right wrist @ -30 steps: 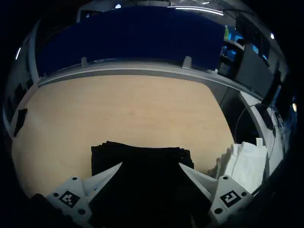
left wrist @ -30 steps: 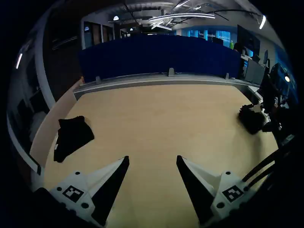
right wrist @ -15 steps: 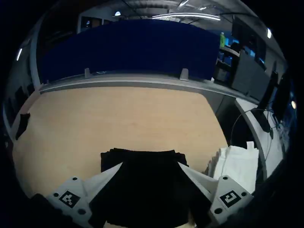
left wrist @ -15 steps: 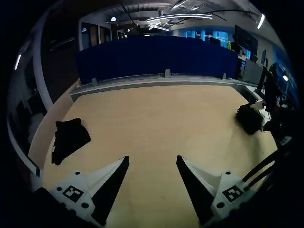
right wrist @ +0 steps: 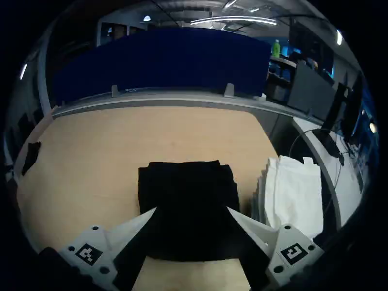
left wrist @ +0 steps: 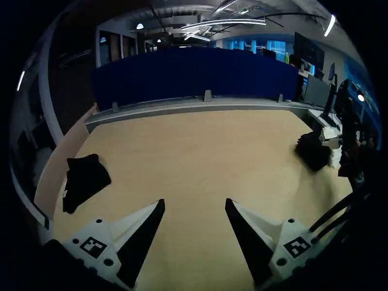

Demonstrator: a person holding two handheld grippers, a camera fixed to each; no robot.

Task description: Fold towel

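Note:
A neatly folded black towel [right wrist: 189, 199] lies flat on the light wooden table [right wrist: 121, 145]. My right gripper [right wrist: 191, 209] hovers over its near half, open, with both fingers spread wide and pressing on nothing. The same folded towel [left wrist: 313, 151] appears as a dark bundle at the table's right edge in the left gripper view. A second black towel [left wrist: 83, 180] lies crumpled near the table's left edge, and it is a small dark patch [right wrist: 31, 154] in the right gripper view. My left gripper [left wrist: 194, 203] is open over bare table with nothing between its fingers.
A stack of folded white cloths [right wrist: 291, 194] sits just right of the folded towel at the table's edge. A blue partition [left wrist: 194, 72] with a grey rail runs along the far side. Desks, monitors and cables [right wrist: 330, 131] stand beyond the right edge.
The right gripper has drawn back, so the whole folded towel and more of the white stack now show. The left gripper view has drifted slightly; the crumpled towel sits farther left.

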